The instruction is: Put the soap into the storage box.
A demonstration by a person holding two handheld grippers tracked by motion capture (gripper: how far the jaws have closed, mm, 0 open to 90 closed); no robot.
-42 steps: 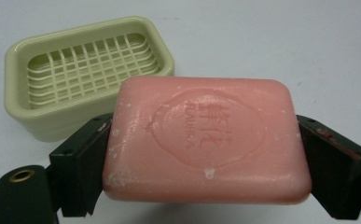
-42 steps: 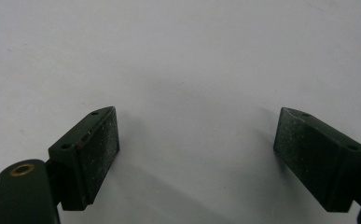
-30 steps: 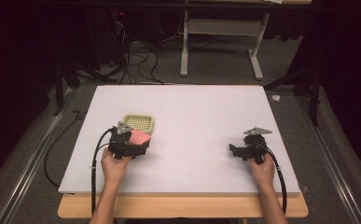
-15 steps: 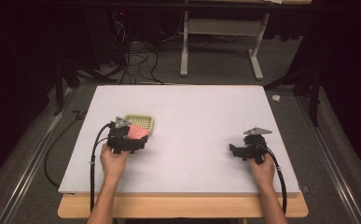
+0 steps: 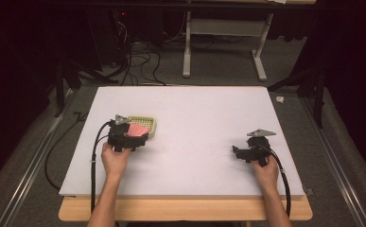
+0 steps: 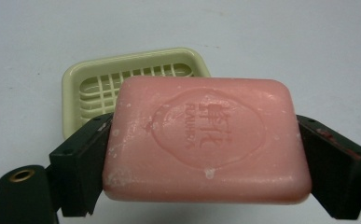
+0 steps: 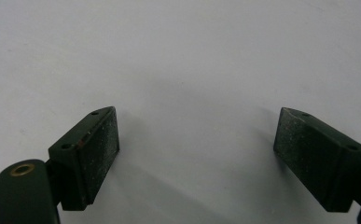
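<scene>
While our left gripper (image 6: 206, 154) clamps the pink soap (image 6: 206, 140) just near of the yellow soap dish (image 6: 92, 84), our right gripper (image 7: 197, 154) rests wide open, empty, far to the right.

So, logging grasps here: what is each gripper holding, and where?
Left gripper clamps the pink soap bar by its two short ends. Right gripper holds nothing.

High view: above the table's (image 5: 195, 109) near edge, facing forward and down.
Gripper views: close over the same tabletop.

White table (image 5: 195, 109) — metal stand (image 5: 223, 42) behind
</scene>
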